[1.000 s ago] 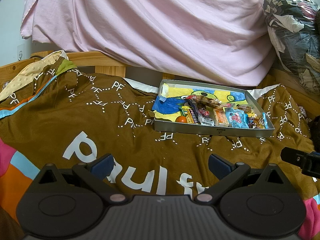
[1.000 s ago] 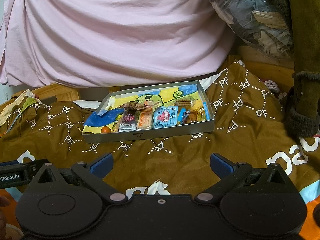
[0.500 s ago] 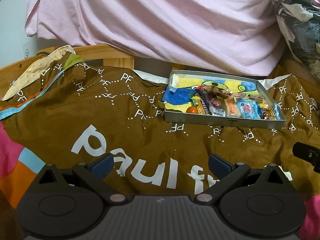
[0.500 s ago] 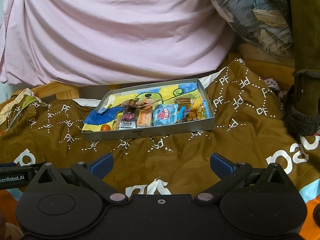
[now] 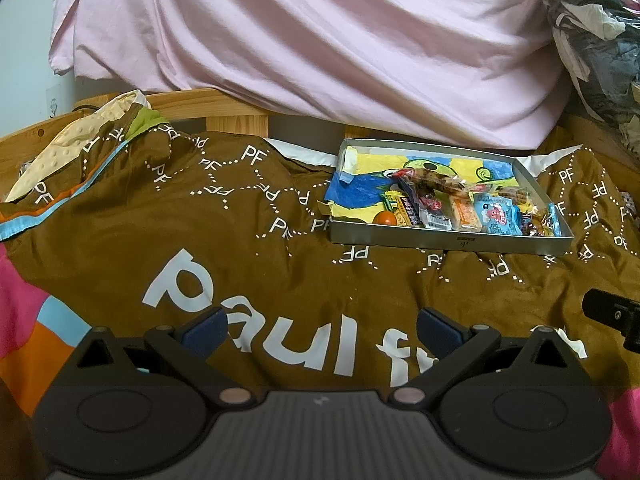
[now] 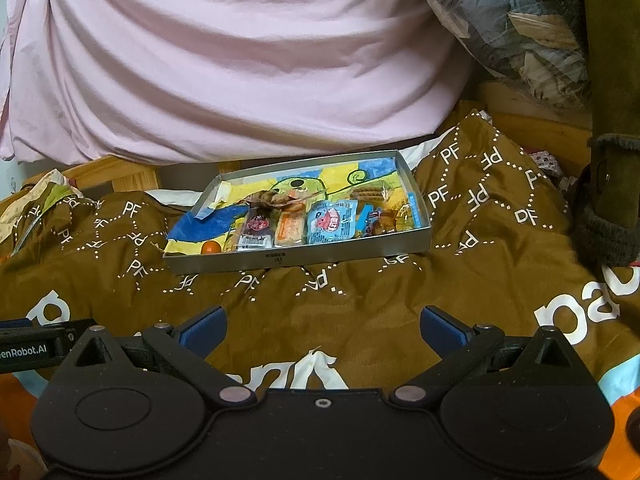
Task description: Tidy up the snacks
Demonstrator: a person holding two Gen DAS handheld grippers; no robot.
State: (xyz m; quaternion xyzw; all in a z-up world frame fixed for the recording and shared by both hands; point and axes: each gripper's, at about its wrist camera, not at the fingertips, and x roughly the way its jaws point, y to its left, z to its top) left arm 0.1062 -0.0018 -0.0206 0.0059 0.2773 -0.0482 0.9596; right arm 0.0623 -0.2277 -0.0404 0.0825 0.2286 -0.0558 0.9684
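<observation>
- Change since earlier frames: in the left wrist view the tray has slid rightward and a little farther off as that camera swings; in the right wrist view it has drawn slightly nearer. Snacks inside hold their places.
- Snacks point(image 6: 316, 222): a row of wrapped packets along the near wall of the tray: a dark packet point(image 6: 256, 230), an orange packet point(image 6: 289, 229), a blue packet point(image 6: 330, 222), small sweets at the right end, an orange ball point(image 6: 211, 247) at the left end. Biscuit packs lie behind the row.
- Tray point(image 6: 296, 260): shallow metal, lined with a painted sheet; its left and far parts are bare of snacks. It sits on the blanket, middle-far.
- Stage: all snacks in view lie inside the tray; this fits a sorted end or a row awaiting rearranging.
- Left gripper point(image 5: 322, 330): fingers wide apart, nothing between, hovering near, well short of the tray.
- Right gripper point(image 6: 322, 328): fingers likewise spread and empty, near.
- Blanket point(image 5: 240, 248): brown, lettered, rumpled, soft.
- Sheet point(image 6: 240, 60): pink, hanging behind.
- Risks: the tray rests on soft folds, so a push on its wall may tip or slide it; slick overlapping wrappers may come up two together or slip; the ball may roll.
</observation>
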